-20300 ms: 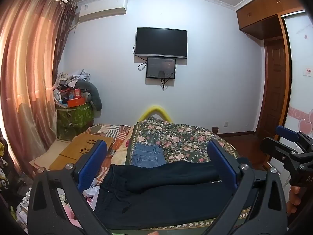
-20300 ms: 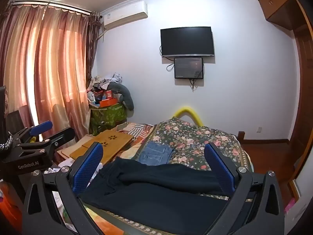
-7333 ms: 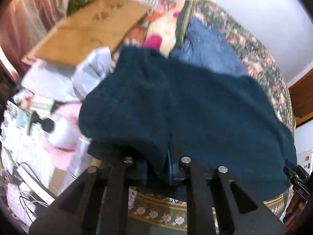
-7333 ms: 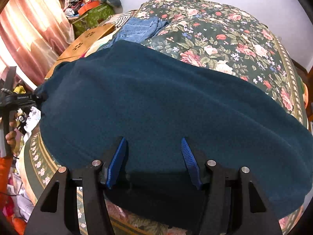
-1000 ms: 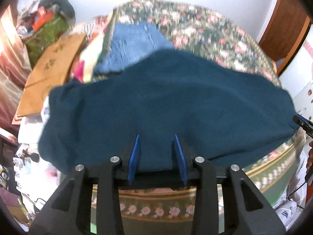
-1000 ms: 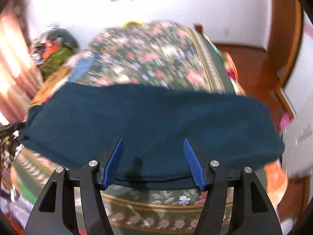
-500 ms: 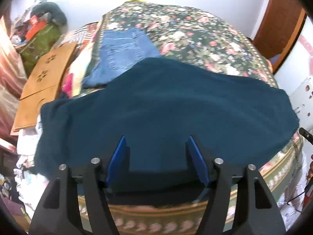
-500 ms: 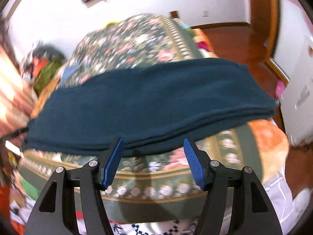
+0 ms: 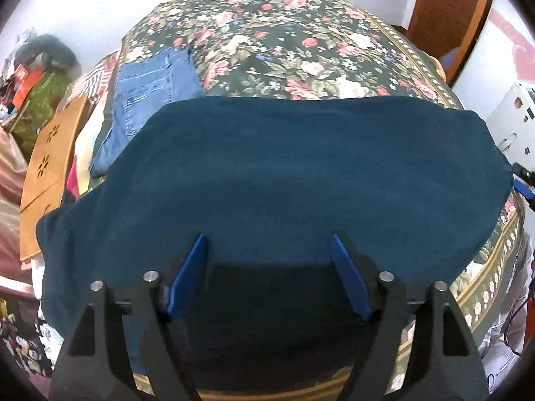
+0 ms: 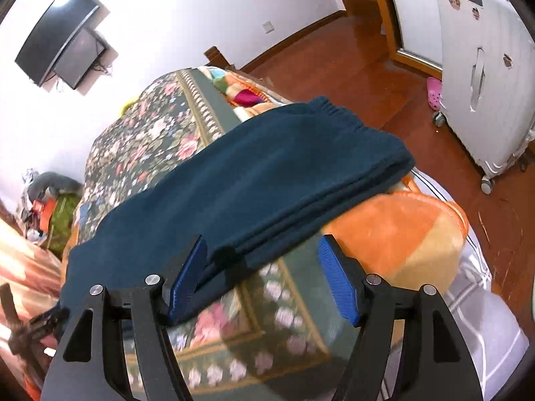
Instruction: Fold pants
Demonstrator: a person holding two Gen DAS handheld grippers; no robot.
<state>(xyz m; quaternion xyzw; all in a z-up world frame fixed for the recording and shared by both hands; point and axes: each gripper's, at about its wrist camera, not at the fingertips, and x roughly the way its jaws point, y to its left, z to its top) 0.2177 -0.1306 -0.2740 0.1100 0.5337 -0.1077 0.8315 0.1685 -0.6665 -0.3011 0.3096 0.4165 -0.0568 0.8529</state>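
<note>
Jeans (image 9: 150, 100) are lying far left on the floral bedspread (image 9: 294, 43), partly tucked under the pants (image 9: 284, 173), which are lying folded in layers across the near edge of the bed. Over their near hem the left gripper (image 9: 267, 274) is hanging, its fingers having just been spreading, pads clear of the cloth between them. Further right, the right gripper (image 10: 264, 277) is also opening, its left pad (image 10: 187, 277) beside the pants' corner, gripping nothing. A white suitcase (image 10: 481, 67) is standing far right.

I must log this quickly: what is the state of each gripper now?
Left gripper: open, jaws just widened, gripping nothing.
Right gripper: open, jaws just widened, gripping nothing.
</note>
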